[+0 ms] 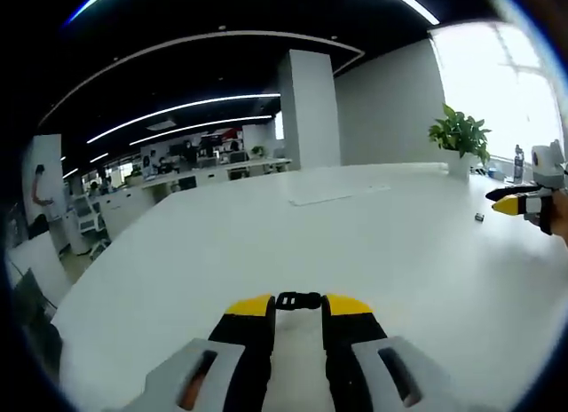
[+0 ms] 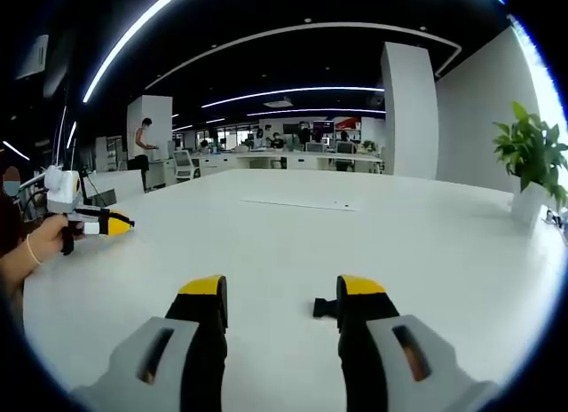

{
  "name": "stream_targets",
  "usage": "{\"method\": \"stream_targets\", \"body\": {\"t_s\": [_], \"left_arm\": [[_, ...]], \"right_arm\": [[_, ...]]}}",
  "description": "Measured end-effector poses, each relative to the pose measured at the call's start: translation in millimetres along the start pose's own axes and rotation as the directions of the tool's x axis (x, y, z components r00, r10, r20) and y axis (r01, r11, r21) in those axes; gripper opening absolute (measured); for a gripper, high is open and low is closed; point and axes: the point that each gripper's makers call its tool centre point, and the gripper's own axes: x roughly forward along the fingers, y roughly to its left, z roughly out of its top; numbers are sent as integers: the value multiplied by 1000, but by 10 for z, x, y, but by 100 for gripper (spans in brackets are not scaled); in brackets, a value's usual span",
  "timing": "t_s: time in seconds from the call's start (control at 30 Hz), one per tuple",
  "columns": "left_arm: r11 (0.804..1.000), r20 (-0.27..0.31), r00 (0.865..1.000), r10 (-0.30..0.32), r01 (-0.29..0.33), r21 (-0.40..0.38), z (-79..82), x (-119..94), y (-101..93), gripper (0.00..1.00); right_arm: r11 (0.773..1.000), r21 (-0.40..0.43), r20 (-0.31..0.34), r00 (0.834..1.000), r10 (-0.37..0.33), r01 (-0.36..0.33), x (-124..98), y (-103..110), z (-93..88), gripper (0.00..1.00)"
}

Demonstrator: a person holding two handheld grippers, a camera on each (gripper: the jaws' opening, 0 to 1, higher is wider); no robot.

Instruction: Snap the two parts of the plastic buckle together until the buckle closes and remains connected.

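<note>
Black buckle (image 1: 298, 300) clamped in left claw (image 1: 299, 305); right claw (image 2: 281, 290) apart, buckle piece (image 2: 325, 307) beside

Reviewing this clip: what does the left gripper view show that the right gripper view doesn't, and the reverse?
Left gripper view: the left gripper pinching a black buckle piece between its tips, with the right gripper off to the side. Right gripper view: the right gripper's jaws wide open, a small black piece beside one jaw, a hand holding the left gripper, and a standing person far back. Shared: the white table, a potted plant and the white pillar.
</note>
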Motion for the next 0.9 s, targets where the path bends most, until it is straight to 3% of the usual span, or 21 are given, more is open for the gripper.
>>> {"method": "stream_targets", "body": {"t_s": [0.27,0.9], "left_arm": [[999,7,999,46,-46,-17,-17,-23,129,20],[998,-30,998,57,-56,18,-111,-3,143,20]], "right_arm": [[1000,-2,-6,1000,2,-2,5,7,-17,50],[1000,0,-3,1000,2,-2,-5,14,-14,50]]}}
